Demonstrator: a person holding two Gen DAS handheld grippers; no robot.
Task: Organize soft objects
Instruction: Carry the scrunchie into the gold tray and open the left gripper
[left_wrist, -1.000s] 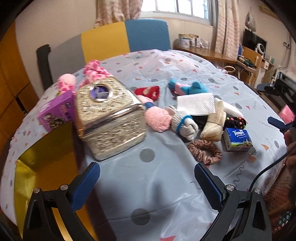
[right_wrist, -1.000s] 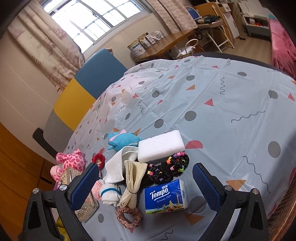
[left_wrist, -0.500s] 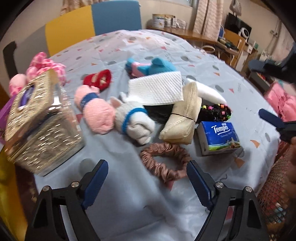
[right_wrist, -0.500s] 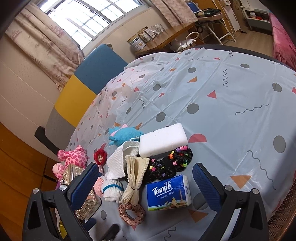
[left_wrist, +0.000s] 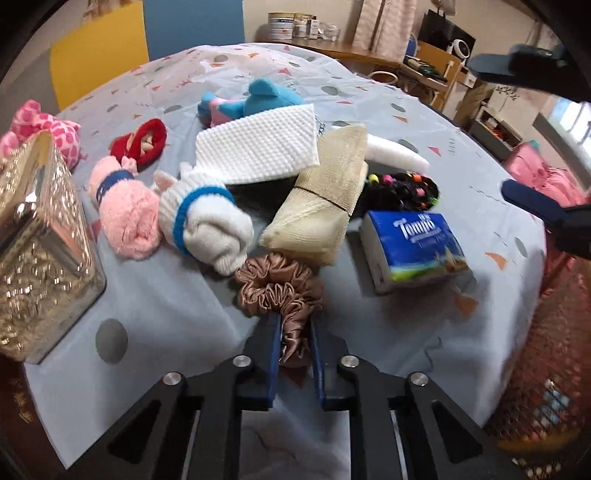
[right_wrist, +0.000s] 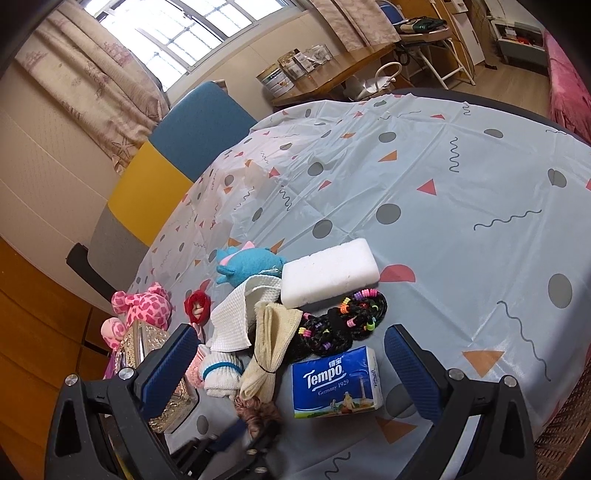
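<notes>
Left hand-held gripper (left_wrist: 293, 325): just pinched shut on the near loop of the brown scrunchie (left_wrist: 275, 284), with shiny cloth bunched up between the blue pads. Rest of the scrunchie lying flat on the tabletop (left_wrist: 166, 306), touching the white sock (left_wrist: 207, 221) and the beige cloth (left_wrist: 317, 206), near the blue tissue pack (left_wrist: 413, 247). Right hand-held gripper (right_wrist: 290, 332): open wide, holding nothing, up above the pile. Now for doing this step well. Keep the pinch tight, a good idea with cloth this shiny and probably slippery. Lift straight up first, nice and slow, to peel the far side off the sock and the beige cloth without dragging them along. Look out for a thin grip on only one little fold; if so, let go and grab deeper. Then carry over to a bare spot, away from the gold box (left_wrist: 40, 236), and set down softly. Keep the right one out of the way.
</notes>
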